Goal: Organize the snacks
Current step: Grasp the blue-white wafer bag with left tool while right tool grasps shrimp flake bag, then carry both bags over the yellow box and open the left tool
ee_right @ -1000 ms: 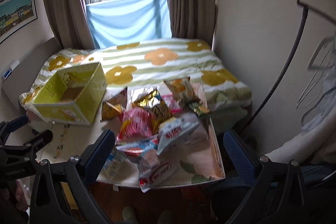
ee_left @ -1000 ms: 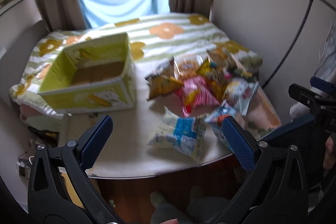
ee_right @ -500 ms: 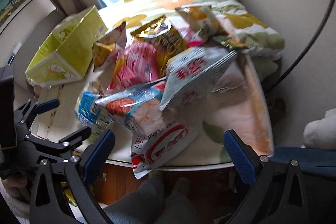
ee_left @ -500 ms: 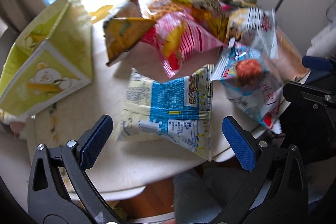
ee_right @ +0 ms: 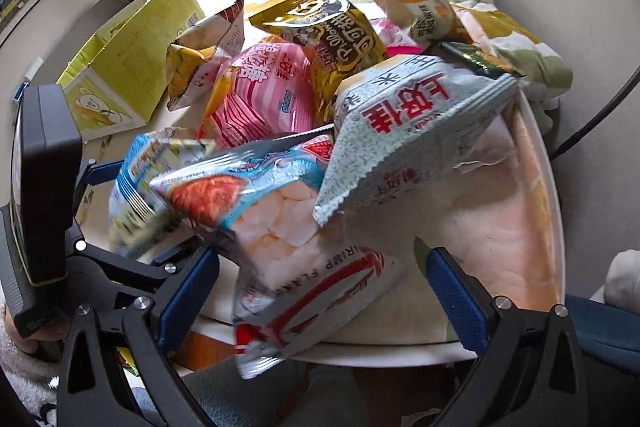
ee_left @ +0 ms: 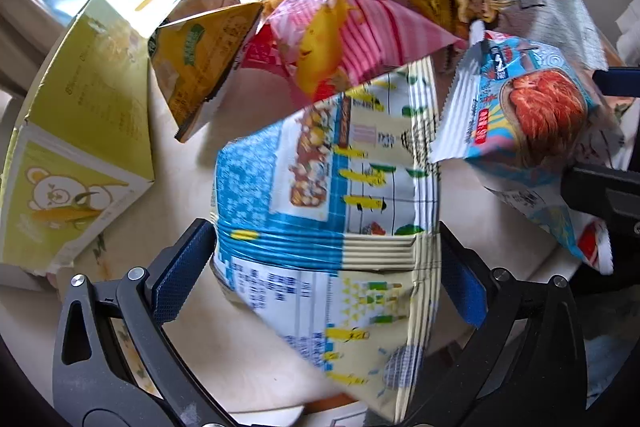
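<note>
Table (ee_right: pixel 536 227) carried whole snack pile; none seen boxed, so by my read you had all sorting left. Box (ee_left: pixel 80 131) sat at table's far left, inside hidden from both views. Blue bag (ee_left: pixel 324 187) lay nearest you, between fingers of your left gripper (ee_left: pixel 326 267), spread wide, pads beside its edges, contact unclear. Shrimp bag (ee_right: pixel 256 211) lay ahead of your right gripper (ee_right: pixel 322 291), also wide, empty. Right view alone showed gold bag (ee_right: pixel 340 39) label and left gripper's body; left view alone showed blue bag's print.
</note>
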A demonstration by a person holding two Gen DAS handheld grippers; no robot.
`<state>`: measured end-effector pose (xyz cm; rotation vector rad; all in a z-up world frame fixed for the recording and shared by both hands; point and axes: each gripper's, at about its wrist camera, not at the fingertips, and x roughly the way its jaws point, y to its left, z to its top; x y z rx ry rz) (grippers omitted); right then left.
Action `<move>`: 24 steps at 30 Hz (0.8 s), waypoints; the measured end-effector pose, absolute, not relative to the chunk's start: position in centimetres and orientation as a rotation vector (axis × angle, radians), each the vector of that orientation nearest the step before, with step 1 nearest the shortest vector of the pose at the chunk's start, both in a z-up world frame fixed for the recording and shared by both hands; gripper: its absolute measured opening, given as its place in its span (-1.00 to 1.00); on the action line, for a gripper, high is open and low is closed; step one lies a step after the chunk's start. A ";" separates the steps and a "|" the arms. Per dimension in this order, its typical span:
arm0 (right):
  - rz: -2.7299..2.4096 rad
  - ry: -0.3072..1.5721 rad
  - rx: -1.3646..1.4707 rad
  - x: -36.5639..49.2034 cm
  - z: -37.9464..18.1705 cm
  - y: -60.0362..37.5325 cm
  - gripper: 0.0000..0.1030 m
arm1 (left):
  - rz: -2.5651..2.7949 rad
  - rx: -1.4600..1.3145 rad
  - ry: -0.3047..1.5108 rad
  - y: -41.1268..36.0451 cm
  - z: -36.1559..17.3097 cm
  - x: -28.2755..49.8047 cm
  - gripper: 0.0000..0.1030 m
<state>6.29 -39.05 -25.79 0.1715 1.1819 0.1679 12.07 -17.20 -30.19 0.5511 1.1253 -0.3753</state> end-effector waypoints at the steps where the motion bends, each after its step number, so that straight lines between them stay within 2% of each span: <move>1: 0.176 1.184 0.172 6.5 -26.0 -39.0 0.99 | -0.374 0.554 1.126 -17.2 -30.3 12.3 0.98; 2: 0.184 1.187 0.171 6.6 -26.2 -38.9 0.99 | -0.372 0.558 1.123 -17.1 -30.3 12.5 0.95; 4: 0.205 1.192 0.171 6.8 -26.5 -38.6 0.99 | -0.353 0.583 1.110 -17.1 -30.4 12.8 0.68; 6: 0.226 1.191 0.172 7.0 -26.7 -38.5 0.99 | -0.338 0.609 1.094 -17.2 -30.3 13.0 0.53; 8: 0.243 1.192 0.169 7.4 -27.0 -38.3 0.99 | -0.338 0.610 1.095 -17.0 -30.3 13.5 0.47; 13: 0.278 1.200 0.161 8.0 -27.8 -37.5 0.99 | -0.321 0.627 1.082 -16.7 -29.9 14.1 0.18; 16: 0.295 1.205 0.138 7.9 -28.1 -36.8 0.99 | -0.313 0.626 1.079 -16.5 -29.5 14.1 0.15; 17: 0.303 1.205 0.129 7.8 -28.2 -36.6 0.93 | -0.310 0.622 1.079 -16.4 -29.3 13.5 0.14; 18: 0.311 1.205 0.124 7.7 -28.3 -36.4 0.72 | -0.305 0.618 1.081 -16.2 -29.2 13.5 0.13; 20: 0.333 1.214 0.118 7.5 -28.4 -36.1 0.45 | -0.293 0.607 1.083 -16.2 -29.2 12.4 0.11; 24: 0.352 1.195 0.114 7.2 -28.3 -35.8 0.35 | -0.270 0.583 1.081 -15.9 -29.4 12.3 0.05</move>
